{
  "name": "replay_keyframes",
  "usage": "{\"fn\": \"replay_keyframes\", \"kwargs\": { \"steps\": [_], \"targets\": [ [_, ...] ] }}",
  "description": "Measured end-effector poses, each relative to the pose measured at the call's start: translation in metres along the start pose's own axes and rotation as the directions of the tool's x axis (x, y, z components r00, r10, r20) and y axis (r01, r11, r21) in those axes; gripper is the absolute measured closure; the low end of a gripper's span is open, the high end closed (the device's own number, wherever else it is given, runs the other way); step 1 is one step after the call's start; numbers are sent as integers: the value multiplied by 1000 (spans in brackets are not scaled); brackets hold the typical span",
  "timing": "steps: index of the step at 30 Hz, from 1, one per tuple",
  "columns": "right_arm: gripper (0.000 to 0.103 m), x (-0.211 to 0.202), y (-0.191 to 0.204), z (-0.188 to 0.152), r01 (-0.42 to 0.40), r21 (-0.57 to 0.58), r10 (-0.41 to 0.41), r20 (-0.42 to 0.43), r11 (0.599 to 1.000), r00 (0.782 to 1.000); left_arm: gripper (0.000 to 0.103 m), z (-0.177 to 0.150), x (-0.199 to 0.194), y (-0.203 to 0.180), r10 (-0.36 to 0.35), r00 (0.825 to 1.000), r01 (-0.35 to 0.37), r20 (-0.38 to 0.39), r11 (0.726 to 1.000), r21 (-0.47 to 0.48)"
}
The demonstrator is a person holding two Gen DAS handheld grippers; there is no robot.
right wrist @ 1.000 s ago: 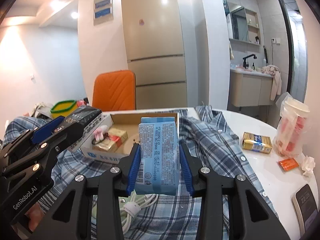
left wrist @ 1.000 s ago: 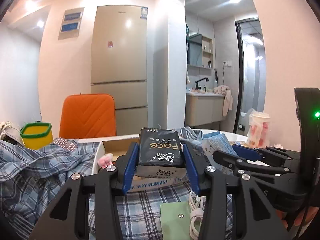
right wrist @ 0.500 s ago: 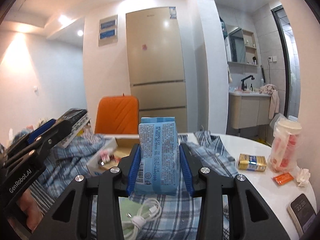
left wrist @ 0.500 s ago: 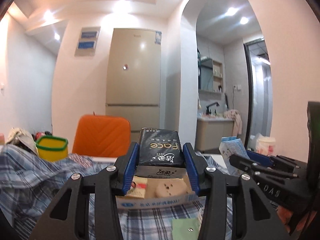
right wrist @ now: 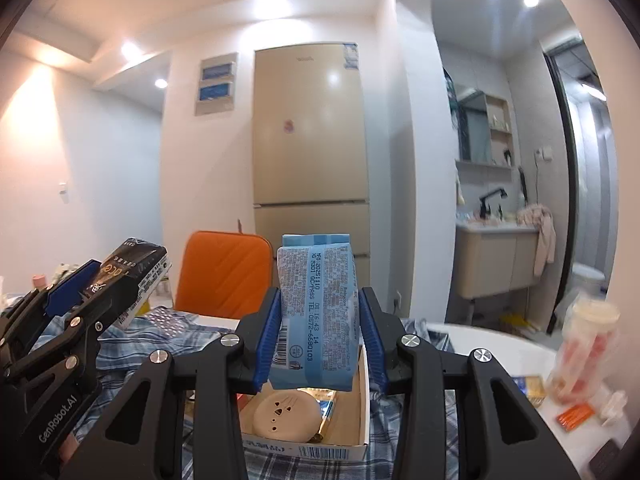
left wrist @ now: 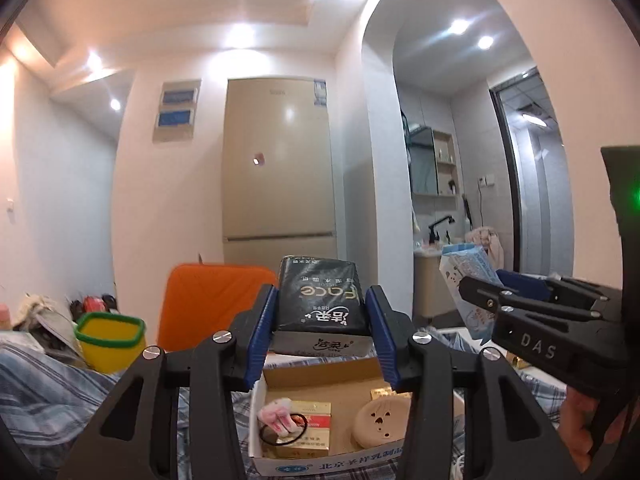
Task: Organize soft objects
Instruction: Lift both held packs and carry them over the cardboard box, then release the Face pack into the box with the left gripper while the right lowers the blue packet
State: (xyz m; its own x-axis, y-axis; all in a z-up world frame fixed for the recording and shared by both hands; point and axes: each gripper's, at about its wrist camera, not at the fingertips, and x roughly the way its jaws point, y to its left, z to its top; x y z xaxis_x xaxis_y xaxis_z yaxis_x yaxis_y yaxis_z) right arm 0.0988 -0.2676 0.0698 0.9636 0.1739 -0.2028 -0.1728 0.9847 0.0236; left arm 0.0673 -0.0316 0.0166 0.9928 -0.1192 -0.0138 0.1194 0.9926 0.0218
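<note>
Left wrist view: left gripper [left wrist: 320, 322] clamped on black tissue pack [left wrist: 320, 298], blue pads pressed on both its sides. Pack upright, long axis roughly vertical, print upside down, top end angled away toward fridge [left wrist: 279, 168]. Held above open cardboard box [left wrist: 320, 376] lying on plaid shirt [left wrist: 48, 392]. In box: round beige disc [left wrist: 380, 420], red-and-gold pack [left wrist: 308, 424], pink soft item with black hair tie [left wrist: 280, 426].

Right wrist view: right gripper [right wrist: 318, 332] clamped on light blue tissue pack [right wrist: 316, 312], pads tight on both sides. Also upright, long axis vertical, printed back face toward camera, text running sideways. Hung over near part of same box. Right of box, on white table [right wrist: 500, 344]: blurred cup in plastic bag [right wrist: 584, 352], probably a drink, and orange sachet [right wrist: 574, 416]. Orange chair [right wrist: 224, 272] behind.
</note>
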Motion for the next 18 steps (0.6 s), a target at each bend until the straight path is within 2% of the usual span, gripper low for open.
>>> {"fn": "replay_keyframes", "kwargs": {
  "steps": [3,7,8,9,11,13,15,18],
  "targets": [
    [62,20,-7,-15,8,32,-5,-71,999,997,59,-13,19,5,-24,995,21,-100,999,-28],
    [62,43,-16,-29,-18,55,28,-184,998,982,59,-23,38,19,-21,977,-1,-210,994,-106],
    [62,47,-17,-30,-15,59,27,-203,998,979,59,-28,48,21,9,963,-38,-268,994,-104],
    [62,50,-17,-32,-10,58,22,-215,998,976,59,-34,60,22,10,942,-48,-337,993,-106],
    [62,53,-16,-35,-10,48,21,-230,999,973,59,-44,80,26,-35,899,-30,-436,989,-142],
    [62,57,-15,-37,-18,37,27,-250,999,968,59,-52,93,32,-52,865,-43,-499,983,-177],
    [62,62,-15,-39,-22,37,32,-275,999,961,59,-57,98,38,-65,846,-53,-529,977,-204],
    [62,67,-19,-45,-11,42,24,-309,999,951,59,-63,104,38,-71,829,-56,-555,976,-208]
  ]
}}
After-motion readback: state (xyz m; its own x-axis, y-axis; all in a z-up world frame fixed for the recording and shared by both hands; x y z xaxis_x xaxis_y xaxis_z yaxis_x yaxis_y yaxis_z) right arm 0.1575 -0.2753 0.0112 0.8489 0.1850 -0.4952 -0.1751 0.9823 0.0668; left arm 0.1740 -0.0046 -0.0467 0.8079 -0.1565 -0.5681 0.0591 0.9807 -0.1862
